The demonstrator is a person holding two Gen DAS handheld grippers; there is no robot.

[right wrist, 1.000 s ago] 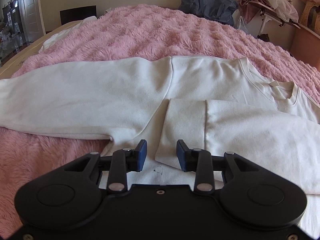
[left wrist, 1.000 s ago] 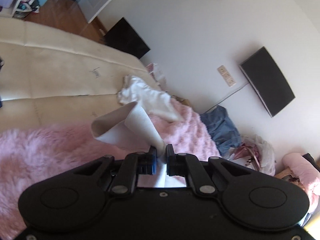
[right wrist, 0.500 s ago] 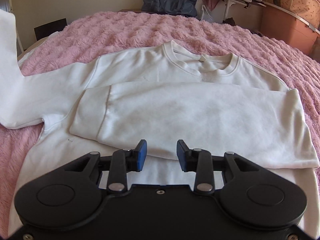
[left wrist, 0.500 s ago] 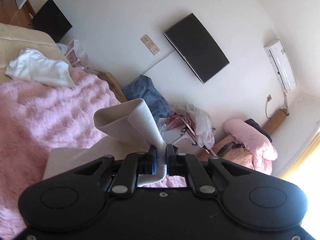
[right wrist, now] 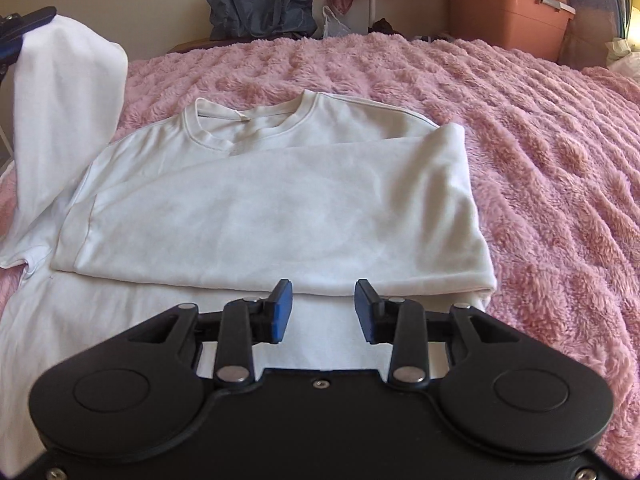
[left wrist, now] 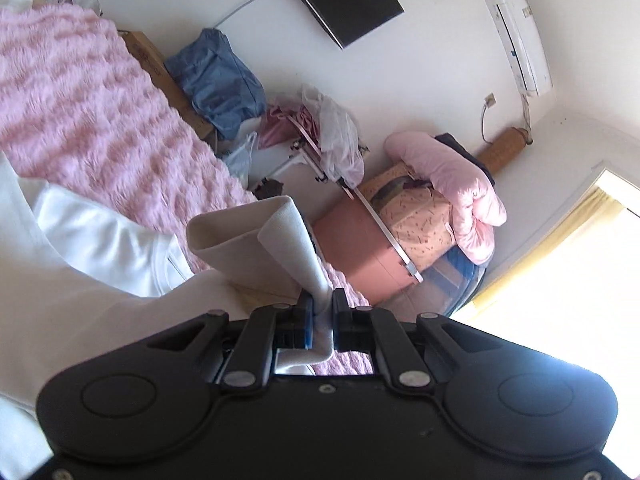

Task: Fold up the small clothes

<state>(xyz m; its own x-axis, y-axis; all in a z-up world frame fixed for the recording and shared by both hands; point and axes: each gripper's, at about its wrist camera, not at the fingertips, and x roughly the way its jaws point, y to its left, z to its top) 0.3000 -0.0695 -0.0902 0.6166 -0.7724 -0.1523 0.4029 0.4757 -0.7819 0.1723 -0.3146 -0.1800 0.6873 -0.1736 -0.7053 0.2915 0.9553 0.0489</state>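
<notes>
Pink fluffy bed cover (right wrist: 540, 152) fills my right view. White sweatshirt (right wrist: 280, 208) lies flat on it, one sleeve folded across the chest. Other sleeve (right wrist: 64, 100) is lifted at the left, its cuff (left wrist: 256, 252) clenched in my left hand-held gripper (left wrist: 320, 320). Right hand-held gripper (right wrist: 322, 312) hangs released, empty, over the hem.

No readable text, label, brand, number or sign in either view.
</notes>
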